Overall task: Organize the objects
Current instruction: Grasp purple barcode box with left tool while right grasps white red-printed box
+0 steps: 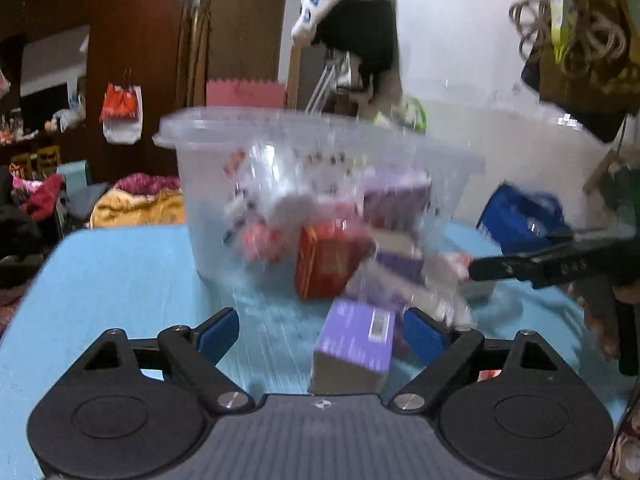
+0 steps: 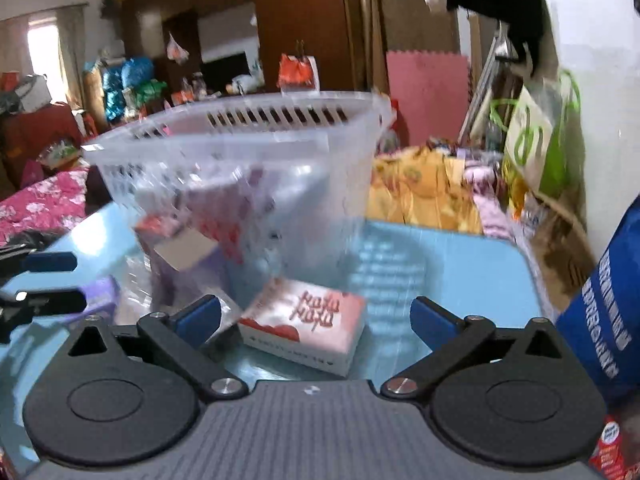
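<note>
Left gripper [image 1: 320, 334] jaws wide apart, blue pads clear of everything; a purple rectangular cardboard box [image 1: 354, 346] lies on the light-blue tabletop [image 1: 120, 280] between them, nearer the right-hand pad, contact there unclear through blur. Right gripper [image 2: 316, 320] jaws also spread wide, nothing clamped; a pink-and-white flat carton with red lettering [image 2: 306, 330] lies on the table between its fingers, apart from both pads. Just behind both: a clear plastic basket with slotted rim [image 1: 320, 136], standing upright on the table. Through its wall: a red box with gold print [image 1: 328, 262], purple cartons [image 1: 396, 196] and white-and-red packets [image 1: 260, 240], piled loosely; exact count lost in motion blur. Whether the red box sits fully inside or against the wall, can't tell. Right of the basket in the left view, a dark blue bag [image 1: 520, 216] beside the right gripper's black arm. Beyond the table: yellow and pink fabric heaps, pink foam mat, brown wooden wardrobe.
</note>
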### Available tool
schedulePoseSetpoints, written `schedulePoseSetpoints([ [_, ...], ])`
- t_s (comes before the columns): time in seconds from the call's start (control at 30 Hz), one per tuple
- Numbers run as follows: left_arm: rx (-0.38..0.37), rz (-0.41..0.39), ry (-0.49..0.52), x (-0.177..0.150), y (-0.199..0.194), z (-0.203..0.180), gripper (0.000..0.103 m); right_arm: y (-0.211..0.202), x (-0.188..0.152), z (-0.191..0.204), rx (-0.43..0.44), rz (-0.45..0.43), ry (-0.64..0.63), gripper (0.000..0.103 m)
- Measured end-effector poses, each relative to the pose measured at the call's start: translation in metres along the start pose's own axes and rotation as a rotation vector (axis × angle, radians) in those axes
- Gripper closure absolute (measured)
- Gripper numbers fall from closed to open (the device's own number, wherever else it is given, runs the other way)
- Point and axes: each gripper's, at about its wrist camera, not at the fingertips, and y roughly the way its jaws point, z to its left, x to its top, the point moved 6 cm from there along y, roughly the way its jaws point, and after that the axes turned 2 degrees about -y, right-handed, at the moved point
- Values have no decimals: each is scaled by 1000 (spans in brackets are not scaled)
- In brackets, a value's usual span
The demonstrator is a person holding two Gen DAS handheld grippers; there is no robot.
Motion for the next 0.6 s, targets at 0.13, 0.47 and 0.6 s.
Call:
schedulePoseSetpoints([
  [0.13, -3, 15, 36, -5, -2, -5, 12, 12, -5, 3, 23, 35, 7, 0],
  [0.47, 69, 95, 41, -13, 13, -8, 12, 0, -19, -4, 25, -22, 54, 6],
  [0.6, 61, 105, 37, -14, 13, -9, 12, -6, -17, -9, 43, -62, 109, 9],
])
